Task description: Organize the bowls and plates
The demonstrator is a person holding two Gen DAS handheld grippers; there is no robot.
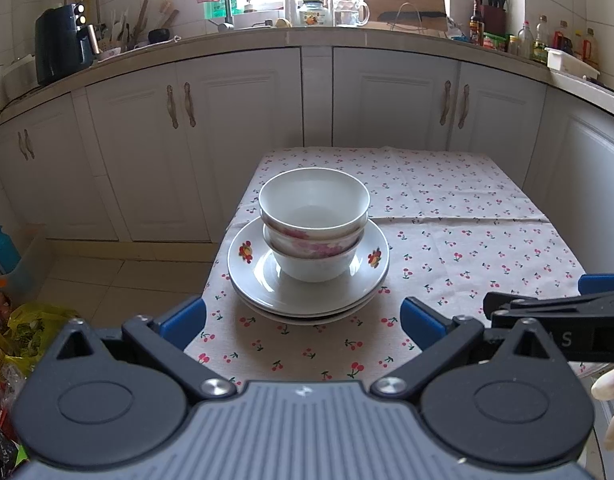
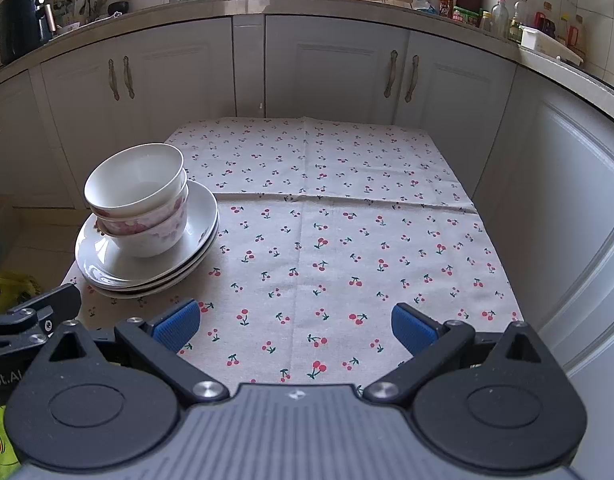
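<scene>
The left gripper (image 1: 303, 322) hangs level just above the near edge of the table (image 1: 447, 216), pointing straight ahead at the dishes. Its blue fingertips (image 1: 185, 322) stand wide apart with nothing between them, and the stack sits just beyond them, centred in the gap but not touching either one. The right gripper (image 2: 295, 326) is held the same way, low and level over the cherry-print tablecloth (image 2: 347, 216), its blue pads (image 2: 177, 326) also spread wide and holding nothing. It faces the bare middle of the cloth, with the dishes off to its left. The two tools sit side by side: the right one's black body shows at the right edge of the left wrist view, and the left one's at the left edge of the right wrist view. Part of a hand (image 1: 611, 412) shows at the lower right of the left wrist view, beside the tool body.

The dishes form one pile near the left front part of the table. Stacked plates (image 1: 307, 292) lie at the bottom, the top one with fruit prints on its rim. On them stand nested bowls (image 1: 314, 224), upright: a plain white one sits inside one with pink flowers.

Behind the table runs a row of white cabinets (image 2: 327, 68) under a worktop crowded with bottles and kitchen things.
</scene>
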